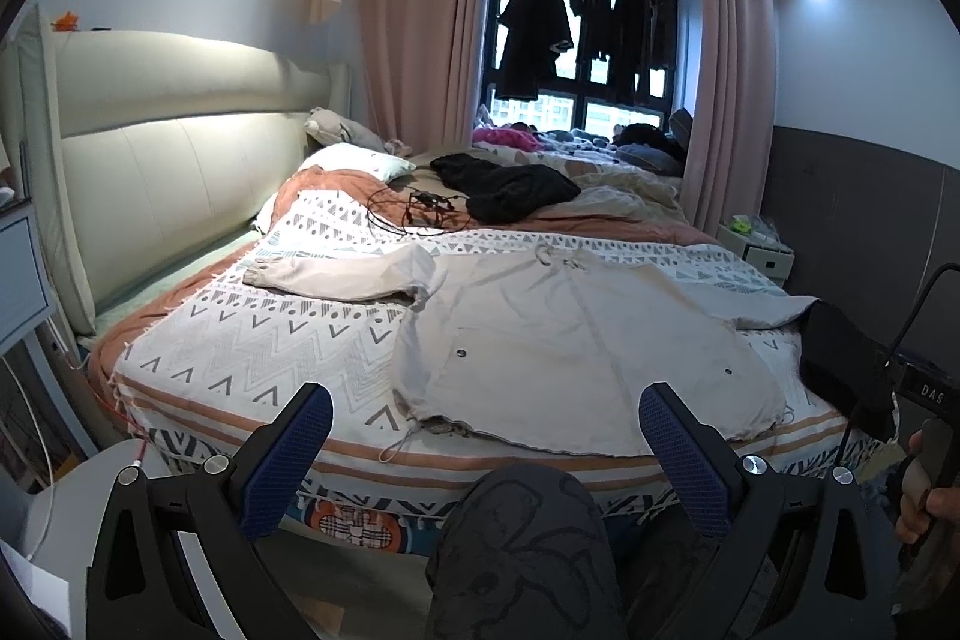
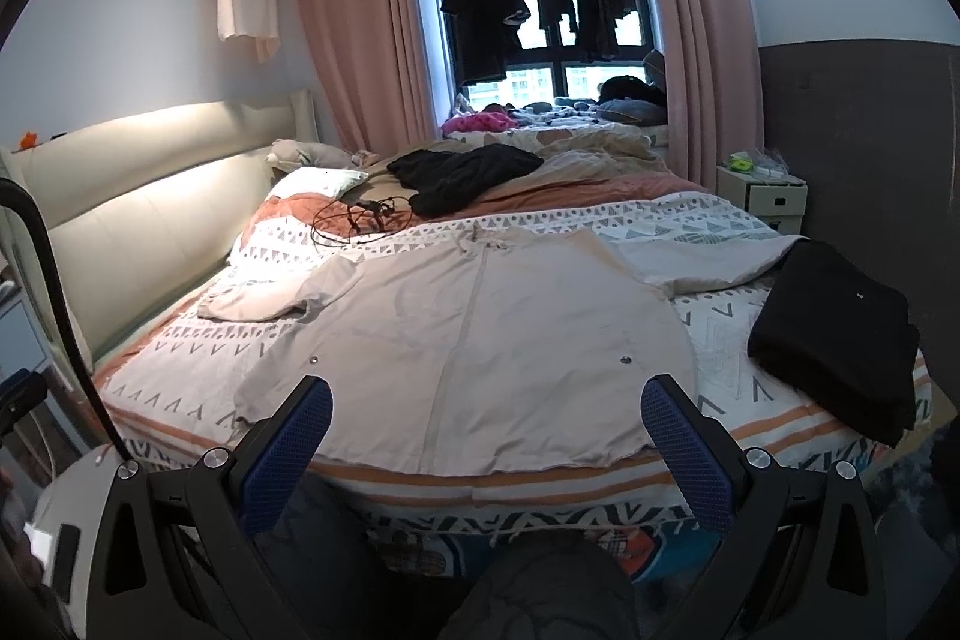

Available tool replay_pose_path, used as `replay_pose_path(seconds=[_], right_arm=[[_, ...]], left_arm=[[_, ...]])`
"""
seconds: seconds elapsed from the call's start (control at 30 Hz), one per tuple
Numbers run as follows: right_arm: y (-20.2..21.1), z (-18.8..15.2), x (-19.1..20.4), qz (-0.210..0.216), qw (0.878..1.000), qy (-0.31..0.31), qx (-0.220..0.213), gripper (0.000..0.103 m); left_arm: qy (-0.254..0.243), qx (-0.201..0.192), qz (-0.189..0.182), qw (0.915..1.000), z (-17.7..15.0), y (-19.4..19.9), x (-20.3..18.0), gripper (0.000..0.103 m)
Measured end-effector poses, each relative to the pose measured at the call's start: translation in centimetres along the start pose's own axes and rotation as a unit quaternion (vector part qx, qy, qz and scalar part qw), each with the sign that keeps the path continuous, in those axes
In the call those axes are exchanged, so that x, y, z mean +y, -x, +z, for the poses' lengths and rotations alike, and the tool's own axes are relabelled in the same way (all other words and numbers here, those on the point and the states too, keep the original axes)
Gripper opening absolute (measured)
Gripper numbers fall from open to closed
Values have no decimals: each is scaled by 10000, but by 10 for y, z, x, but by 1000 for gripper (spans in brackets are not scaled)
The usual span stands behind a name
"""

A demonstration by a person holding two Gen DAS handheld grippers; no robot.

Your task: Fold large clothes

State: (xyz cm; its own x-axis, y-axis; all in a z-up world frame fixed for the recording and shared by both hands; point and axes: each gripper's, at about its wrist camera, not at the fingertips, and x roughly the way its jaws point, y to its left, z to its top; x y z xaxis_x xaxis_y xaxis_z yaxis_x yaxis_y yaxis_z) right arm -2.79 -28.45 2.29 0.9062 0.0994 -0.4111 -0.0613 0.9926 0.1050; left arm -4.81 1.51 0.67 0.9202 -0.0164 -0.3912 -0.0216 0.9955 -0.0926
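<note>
Jacket time: a large beige cotton jacket (image 1: 576, 340) lies flat across the patterned white bedspread (image 1: 252, 340), filling mid-frame, hem toward the cameras and collar toward the window, so its long axis runs away from both tools. Left gripper (image 1: 486, 430) and right gripper (image 2: 486, 424) both hover wide apart, empty, just short of the hem. One sleeve (image 1: 342, 274) trails frame-left, likely nearer the left gripper.

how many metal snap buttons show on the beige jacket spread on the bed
2. One round metal snap sits low on the beige jacket's left half, the other low on its right half. More may be hidden under folds.
</note>
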Motion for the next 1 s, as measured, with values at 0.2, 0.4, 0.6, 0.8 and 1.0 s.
replay_pose_path(seconds=[0.2,0.4,0.6,0.8,1.0], right_arm=[[3,-3,3,-28,10000,19,-9,103],[9,-4,0,-82,9999,61,-59,103],[17,-3,-2,-25,10000,-14,-58,102],[23,-7,1,-106,9999,-10,-47,102],[26,-4,-3,-106,9997,-196,-53,102]], left_arm=[[63,-55,-62,9999,-2,6,0,102],[138,-50,-105,9998,-3,10,2,94],[43,-35,4,10000,-9,19,0,94],[-63,-115,118,9998,-10,29,-1,94],[24,-130,118,9998,-10,31,2,94]])
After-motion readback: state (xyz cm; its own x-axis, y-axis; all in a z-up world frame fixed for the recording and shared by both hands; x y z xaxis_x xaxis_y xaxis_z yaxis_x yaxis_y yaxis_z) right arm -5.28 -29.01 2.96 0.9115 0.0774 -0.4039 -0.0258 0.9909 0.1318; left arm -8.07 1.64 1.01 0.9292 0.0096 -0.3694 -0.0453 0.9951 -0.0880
